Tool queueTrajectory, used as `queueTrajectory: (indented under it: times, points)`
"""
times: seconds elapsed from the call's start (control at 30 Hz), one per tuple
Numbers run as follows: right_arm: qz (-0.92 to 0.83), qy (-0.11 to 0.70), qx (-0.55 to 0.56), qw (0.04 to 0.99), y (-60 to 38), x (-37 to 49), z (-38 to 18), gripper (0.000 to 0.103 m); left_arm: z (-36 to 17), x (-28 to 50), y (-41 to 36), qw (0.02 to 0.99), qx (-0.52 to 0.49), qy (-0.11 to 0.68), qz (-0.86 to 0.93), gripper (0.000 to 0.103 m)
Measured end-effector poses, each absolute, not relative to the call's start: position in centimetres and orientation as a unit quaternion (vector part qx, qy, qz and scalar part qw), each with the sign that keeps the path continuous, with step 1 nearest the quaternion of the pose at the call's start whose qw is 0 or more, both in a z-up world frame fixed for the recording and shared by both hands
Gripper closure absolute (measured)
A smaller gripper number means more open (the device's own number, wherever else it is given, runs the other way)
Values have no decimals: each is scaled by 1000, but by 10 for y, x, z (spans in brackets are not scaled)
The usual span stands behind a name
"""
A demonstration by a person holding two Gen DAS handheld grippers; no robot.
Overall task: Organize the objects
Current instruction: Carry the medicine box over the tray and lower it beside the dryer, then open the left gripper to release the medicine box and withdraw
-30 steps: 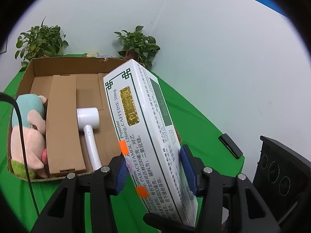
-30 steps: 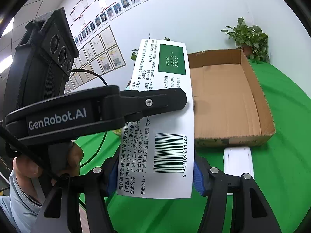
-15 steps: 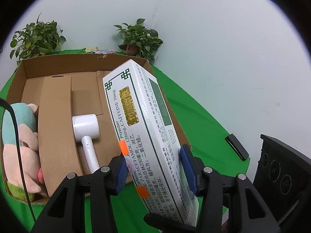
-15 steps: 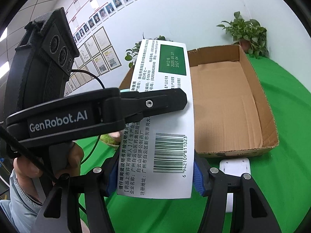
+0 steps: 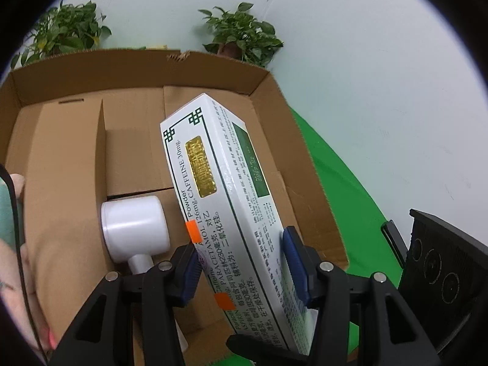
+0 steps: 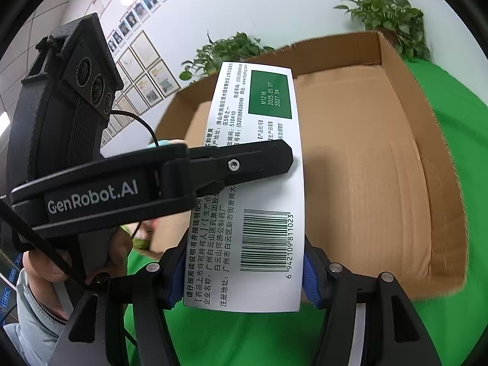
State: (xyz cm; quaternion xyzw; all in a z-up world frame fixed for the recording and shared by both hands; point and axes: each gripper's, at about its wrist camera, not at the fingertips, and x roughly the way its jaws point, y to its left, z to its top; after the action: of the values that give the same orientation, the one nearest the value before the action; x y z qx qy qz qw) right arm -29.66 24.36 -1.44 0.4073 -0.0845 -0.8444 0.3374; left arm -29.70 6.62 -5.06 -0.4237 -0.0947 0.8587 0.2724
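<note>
The white medicine box (image 5: 225, 213), printed "PARACETAMOL", "CAFFEINE 30mg" and barcode 6942109811023, is pinched by the left gripper (image 5: 244, 262) and the right gripper (image 6: 244, 271) above the cardboard box (image 6: 427, 158). "GenRobot.AI" is read on the left gripper. The cardboard box is seen nearer than before.

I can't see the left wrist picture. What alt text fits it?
Left gripper clamps a white medicine box above an open cardboard box. A white dryer lies inside; two plants stand behind.
</note>
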Motion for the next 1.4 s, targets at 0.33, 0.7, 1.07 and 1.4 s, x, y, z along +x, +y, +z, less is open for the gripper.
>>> queueTrajectory:
  times: [0.33,0.7,1.07,1.4]
  points:
    - [-824,-117,447,329,243,-332,-61,45,-81,-317,81,245,-457,-69,852,49]
    - [-838,-95,453,288,234,-339,-65,45,-65,-293,72,180,-463,-47,867,39]
    - [-847,-1,476,234,203,-344,-82,36,-31,-248,30,145,-409,-77,898,39]
    - [-855,23,467,223,185,-337,-89,37,-38,-224,11,140,-404,-86,900,39]
